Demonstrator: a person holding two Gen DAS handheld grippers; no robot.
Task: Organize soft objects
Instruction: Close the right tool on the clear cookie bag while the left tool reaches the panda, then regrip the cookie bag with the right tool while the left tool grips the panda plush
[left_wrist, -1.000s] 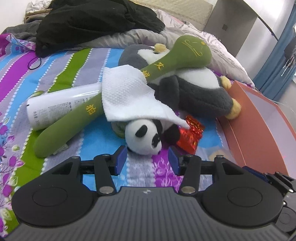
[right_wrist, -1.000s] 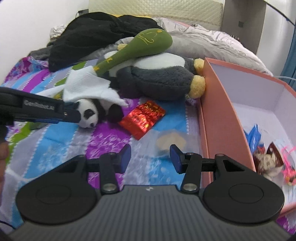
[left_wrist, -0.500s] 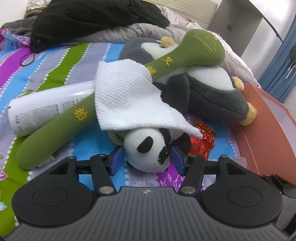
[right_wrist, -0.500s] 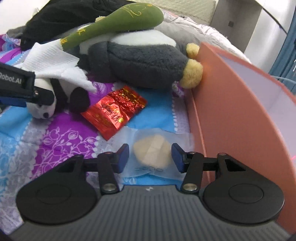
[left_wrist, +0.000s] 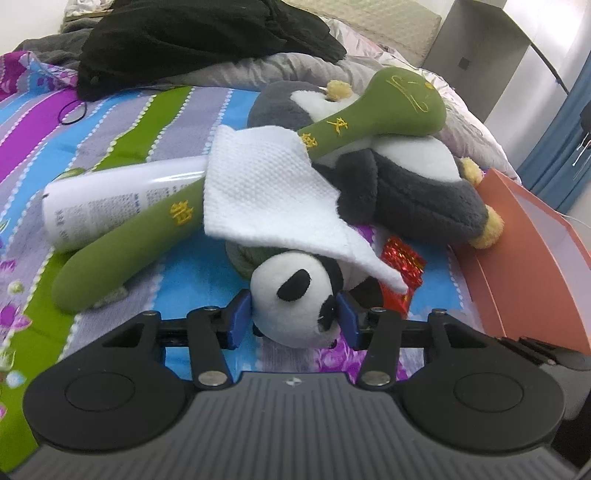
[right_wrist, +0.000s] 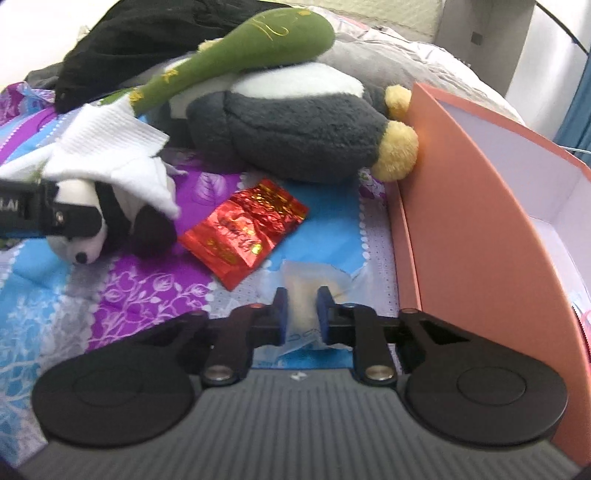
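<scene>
Both grippers are now brought down onto targets beside the orange box (right_wrist: 461, 206): left gripper (left_wrist: 293, 317) fingers closing around the panda plush (left_wrist: 295, 299), right gripper (right_wrist: 302, 314) fingers closing on the clear packet (right_wrist: 303, 295); lifting seems imminent.

- Left gripper (left_wrist: 291, 317): pitched down toward the bed, jaws closing, with the panda (left_wrist: 295, 299) head between the blue pads (both pads at its cheeks).
- Right gripper (right_wrist: 302, 314): also pitched down, jaws closing narrowly, pads pressing a clear packet (right_wrist: 303, 295).
</scene>
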